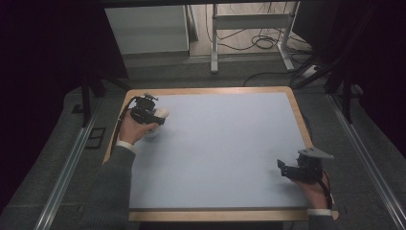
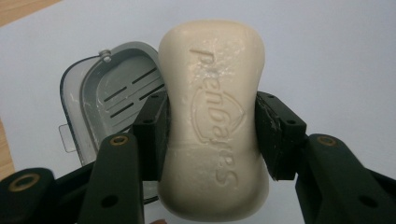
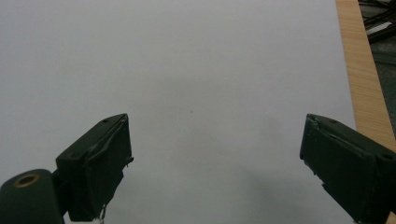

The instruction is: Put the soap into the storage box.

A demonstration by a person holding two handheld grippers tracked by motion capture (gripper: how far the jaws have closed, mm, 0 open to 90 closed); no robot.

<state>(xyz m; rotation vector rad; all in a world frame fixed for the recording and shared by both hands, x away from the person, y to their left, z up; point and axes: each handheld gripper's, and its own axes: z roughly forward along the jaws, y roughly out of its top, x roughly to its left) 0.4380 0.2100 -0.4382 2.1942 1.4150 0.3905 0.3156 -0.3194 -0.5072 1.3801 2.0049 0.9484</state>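
A: What does the left gripper [image 2: 212, 135] hold?

B: A soap bar [image 2: 215, 116]. The jaws pinch it at its narrow waist, one on each side. Colour is cream, shape rounded w/ a slimmer middle, and a brand word plus a shield-like logo are pressed into the top face. Surface looks a bit wet or flaky near the letters.

A: Where is it on the table [image 1: 225, 143]?

B: Near the far-left corner in the high view, lifted just above a soap dish [image 2: 112, 100]. The dish is grey, w/ slots in its floor, and sits on the pale blue table top, partly behind the left jaw.

A: And the right gripper [image 3: 215, 163]?

B: Jaws spread wide, nothing btw them. It is near the front-right corner, close to the wooden edge [image 3: 364, 70], well apart from the soap.
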